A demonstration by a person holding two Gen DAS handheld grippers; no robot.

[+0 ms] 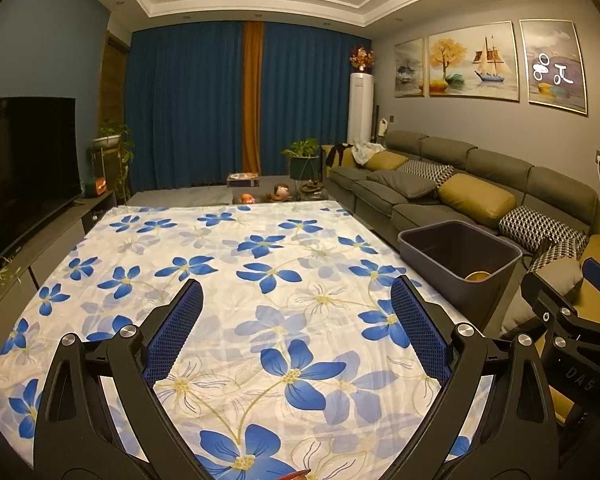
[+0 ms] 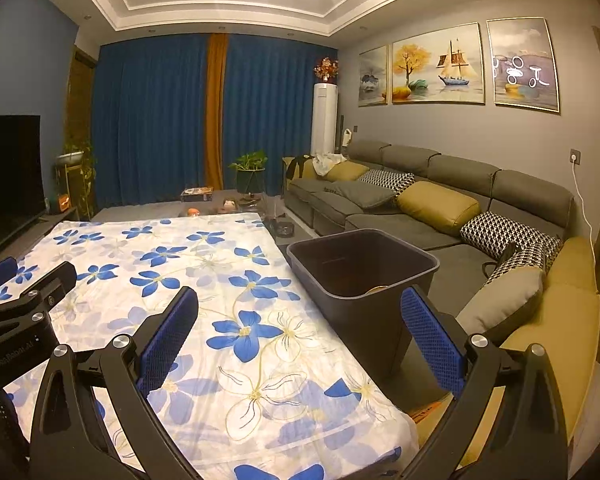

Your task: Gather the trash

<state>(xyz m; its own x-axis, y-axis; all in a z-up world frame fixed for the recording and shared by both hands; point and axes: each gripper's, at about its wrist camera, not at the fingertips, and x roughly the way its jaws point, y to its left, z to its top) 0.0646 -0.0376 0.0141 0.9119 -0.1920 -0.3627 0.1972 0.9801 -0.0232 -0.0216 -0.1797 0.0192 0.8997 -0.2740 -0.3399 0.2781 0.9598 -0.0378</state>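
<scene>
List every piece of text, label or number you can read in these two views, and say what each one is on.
"DAS": on the black body of the right tool, partly cut off.
Pale lettering on the left tool body: too blurred to read.
White squiggles on the rightmost painting: glare, not text.
Box by the curtain: print too small to read.

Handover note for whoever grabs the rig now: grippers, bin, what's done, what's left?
Left gripper: open, empty, over the flowered tablecloth.
Right gripper: open, empty, at the table's right edge by the bin.
Bin stands on the floor between table and sofa; something yellowish lies at its bottom.
Cloth shows no trash, except a red sliver at the left view's bottom edge, unidentifiable. Check that; otherwise the table looks done.
</scene>
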